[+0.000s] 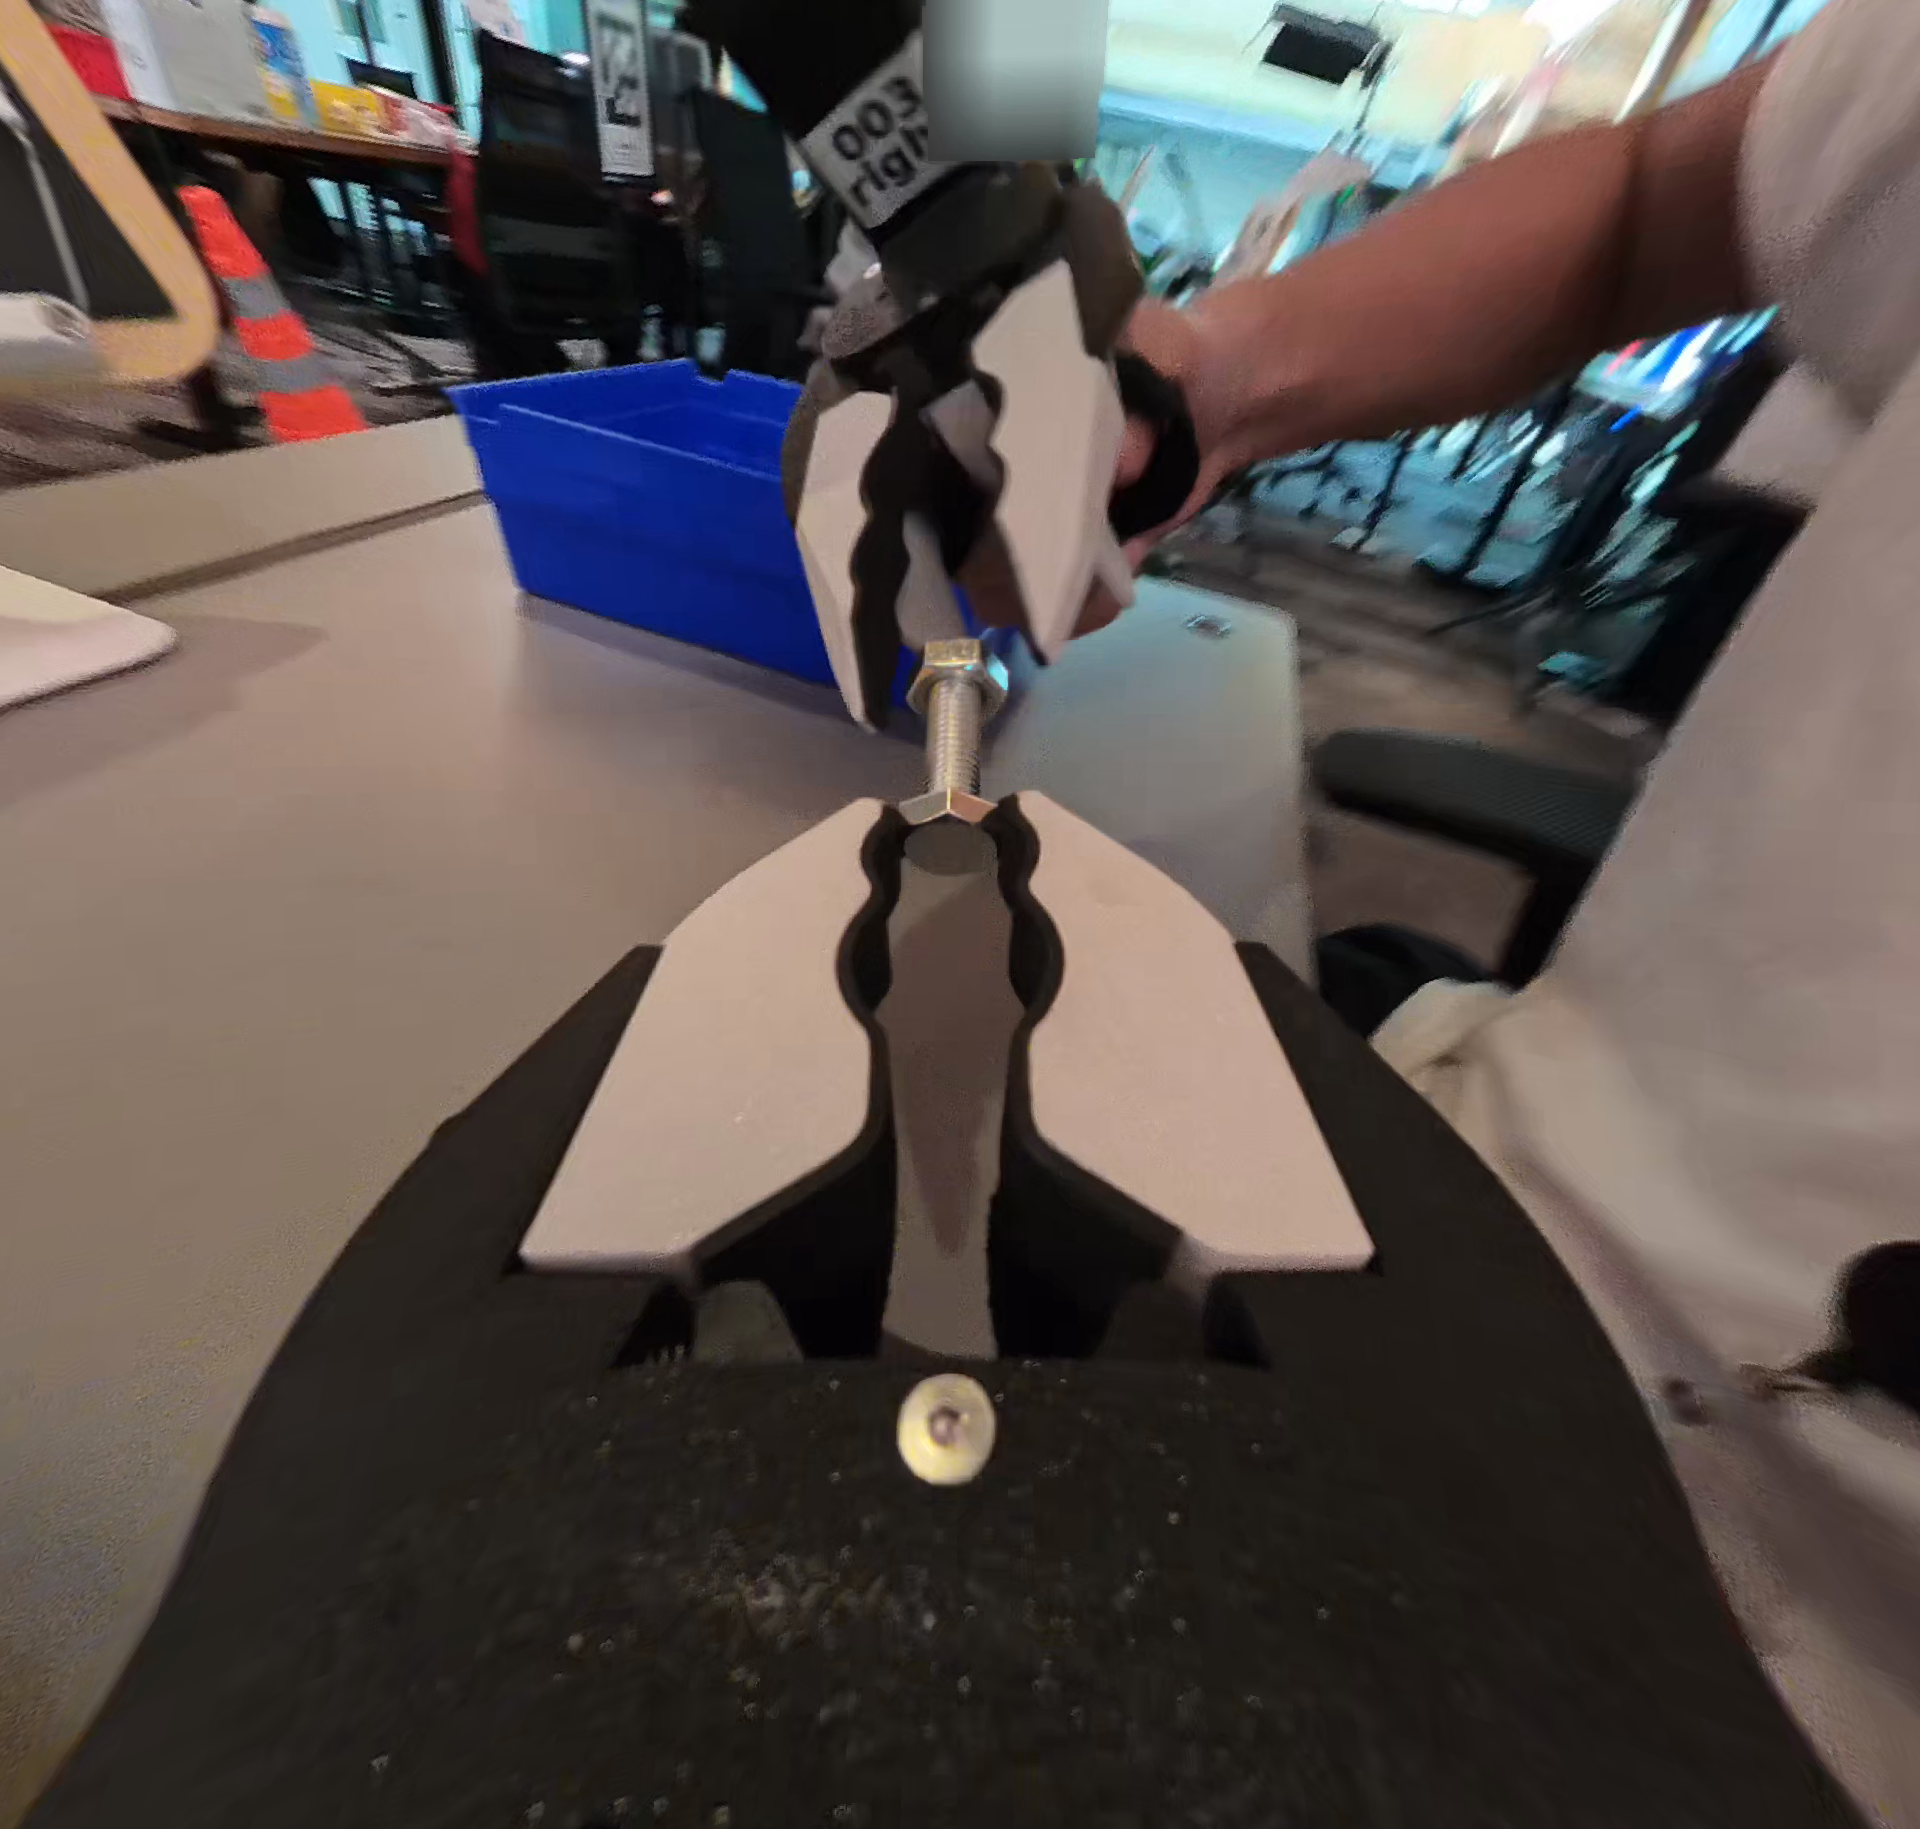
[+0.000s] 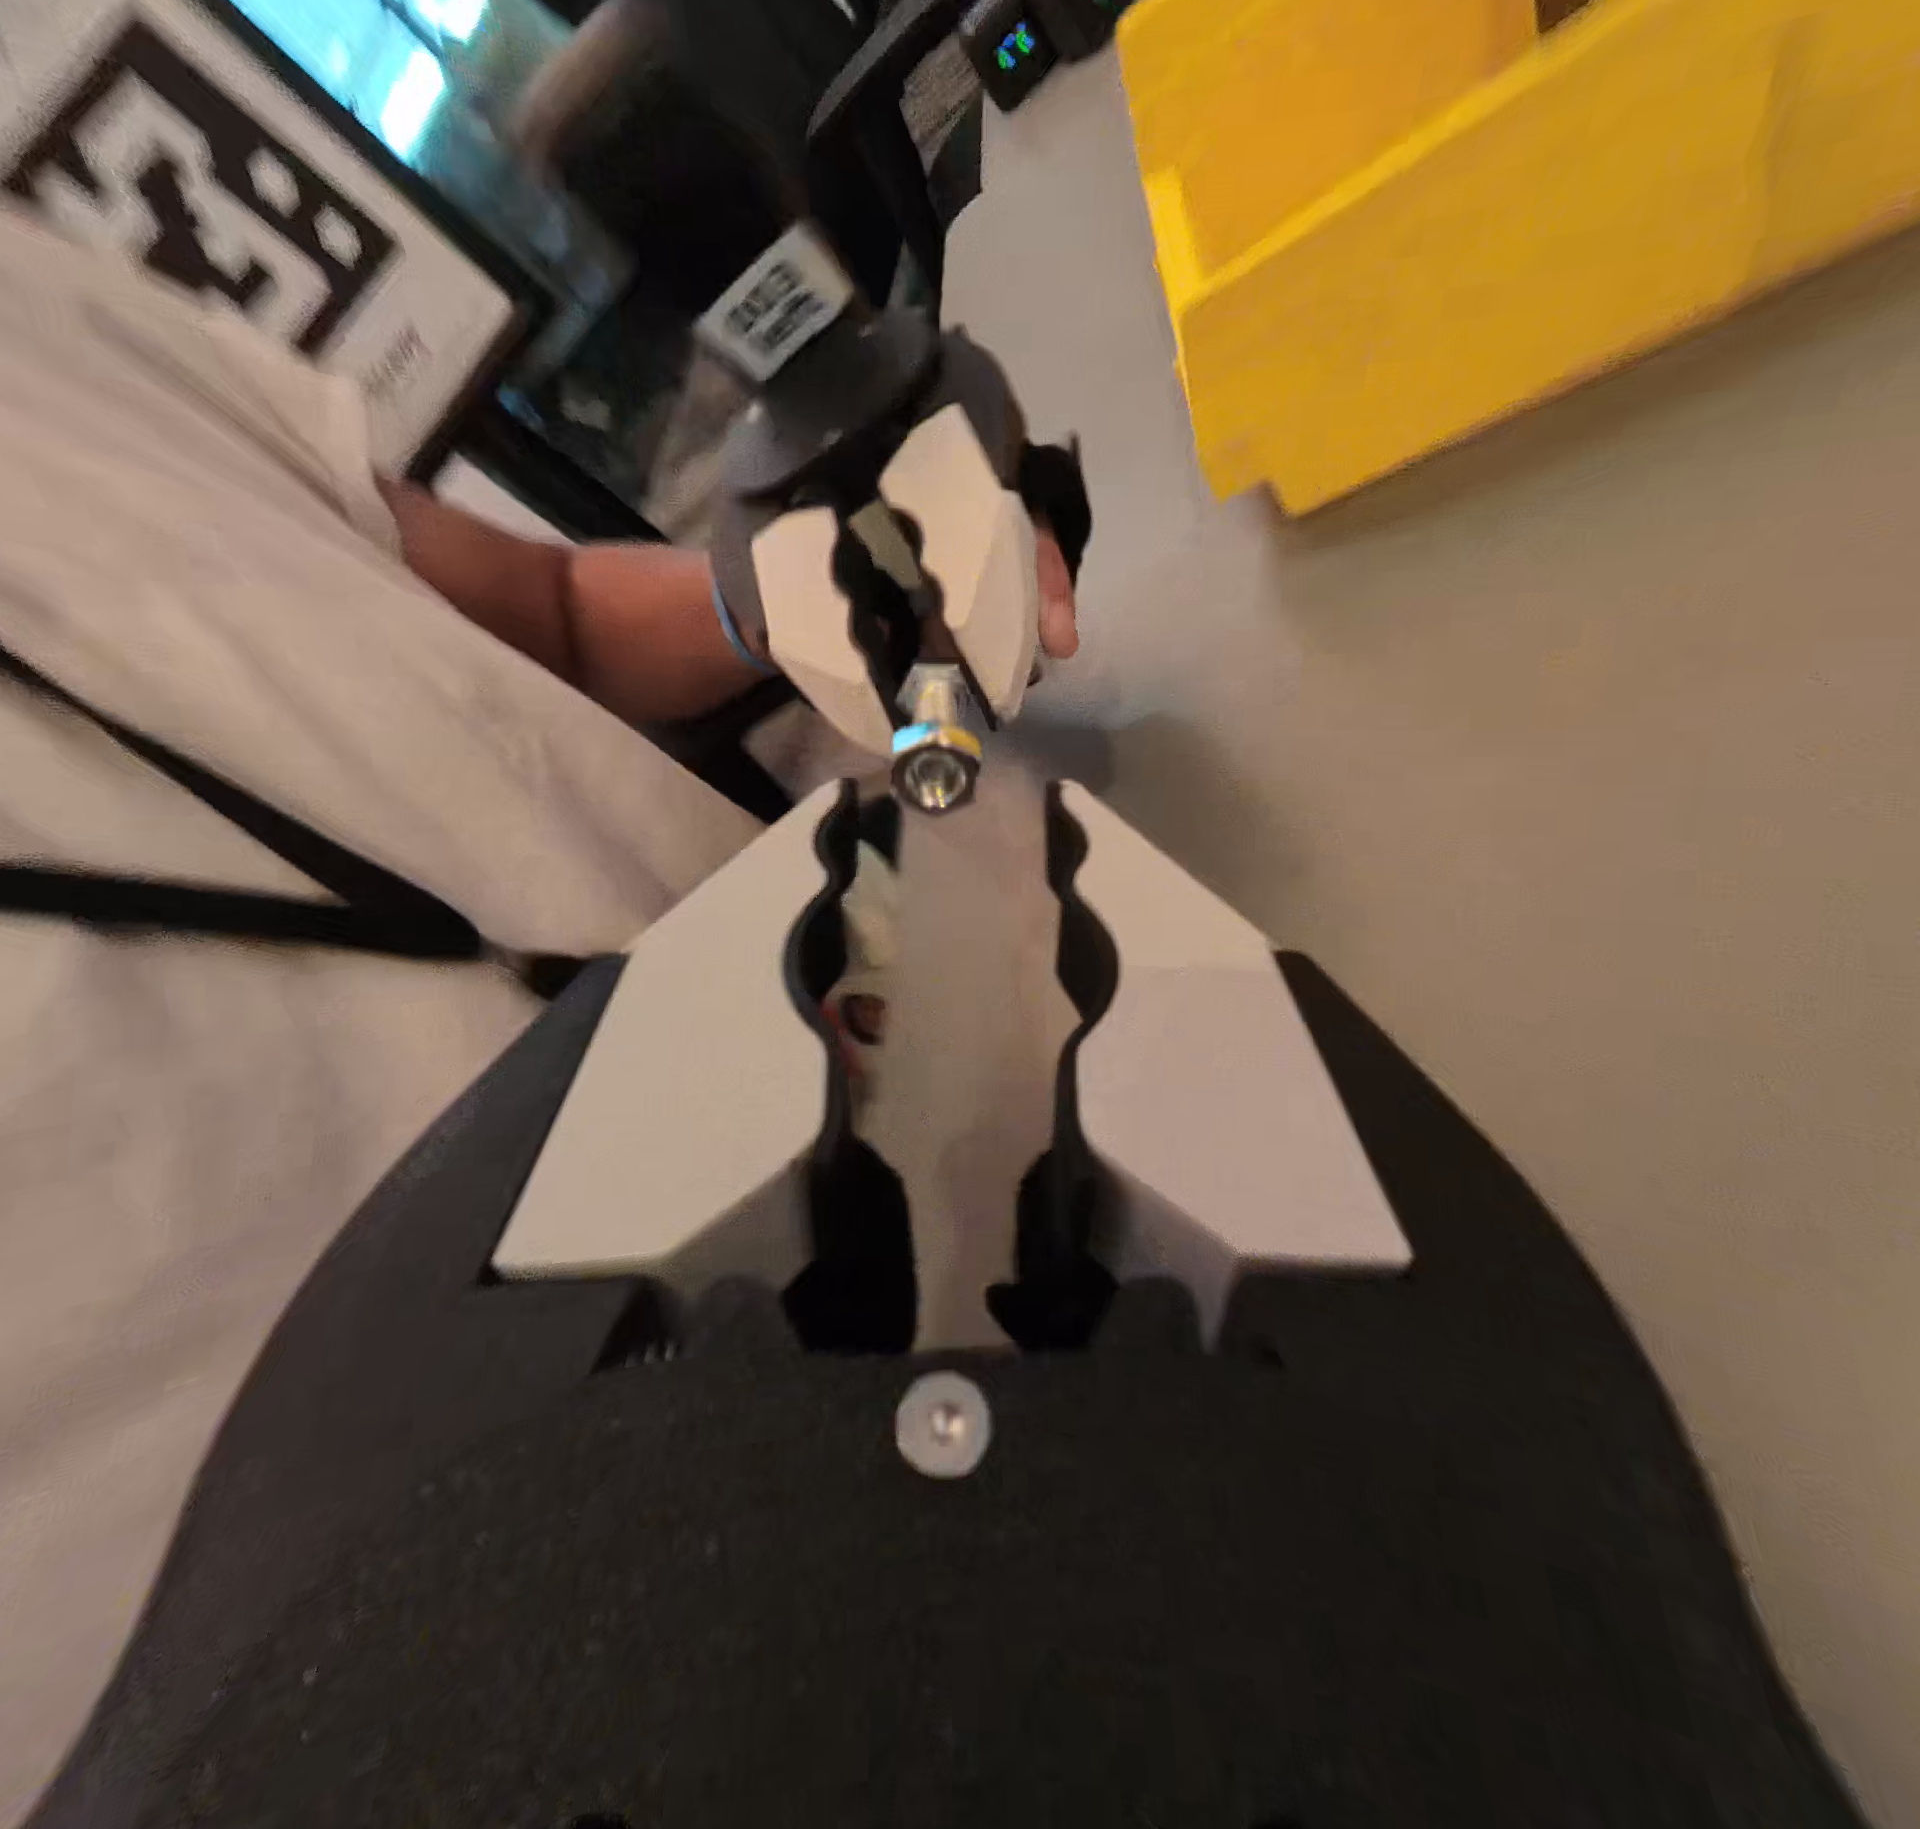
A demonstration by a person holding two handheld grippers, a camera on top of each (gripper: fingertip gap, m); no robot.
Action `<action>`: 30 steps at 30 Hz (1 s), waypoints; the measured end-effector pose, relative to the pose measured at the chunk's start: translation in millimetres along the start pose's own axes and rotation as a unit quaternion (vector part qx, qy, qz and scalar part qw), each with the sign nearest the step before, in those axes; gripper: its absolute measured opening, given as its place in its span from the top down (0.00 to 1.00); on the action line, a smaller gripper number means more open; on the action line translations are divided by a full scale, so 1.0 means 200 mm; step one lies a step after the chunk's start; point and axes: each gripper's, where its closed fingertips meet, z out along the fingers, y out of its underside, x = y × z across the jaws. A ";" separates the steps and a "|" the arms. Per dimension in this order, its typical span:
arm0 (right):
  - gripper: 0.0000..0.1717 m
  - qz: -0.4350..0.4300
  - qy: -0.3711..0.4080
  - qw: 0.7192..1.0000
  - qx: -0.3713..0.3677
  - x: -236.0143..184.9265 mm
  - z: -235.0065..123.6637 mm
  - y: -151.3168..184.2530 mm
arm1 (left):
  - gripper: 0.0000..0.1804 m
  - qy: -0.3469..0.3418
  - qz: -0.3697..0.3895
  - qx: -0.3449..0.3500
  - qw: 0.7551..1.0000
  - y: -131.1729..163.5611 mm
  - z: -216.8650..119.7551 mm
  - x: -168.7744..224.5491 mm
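Your right gripper gapes just short of the nut; far off, your left gripper clamps the bolt.

The yellow bin is cut off by the edge (its contents hidden).

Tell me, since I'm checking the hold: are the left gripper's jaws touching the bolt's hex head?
Touching. In the left wrist view, the left gripper has its jaws closed on the hex head of the bolt, no gap on either side.
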 end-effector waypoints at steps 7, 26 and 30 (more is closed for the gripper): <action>0.77 -0.569 0.199 0.797 -0.043 -0.04 -0.03 0.04 | 0.90 0.134 -0.132 0.040 0.981 -0.05 -0.05 0.09; 0.89 -0.780 0.198 0.586 -0.093 -0.12 0.05 0.12 | 0.90 0.180 -0.135 -0.032 0.974 0.06 -0.01 0.18; 0.89 -0.652 0.185 0.733 -0.059 -0.12 0.04 0.09 | 0.90 0.168 -0.123 -0.012 0.978 0.03 -0.02 0.17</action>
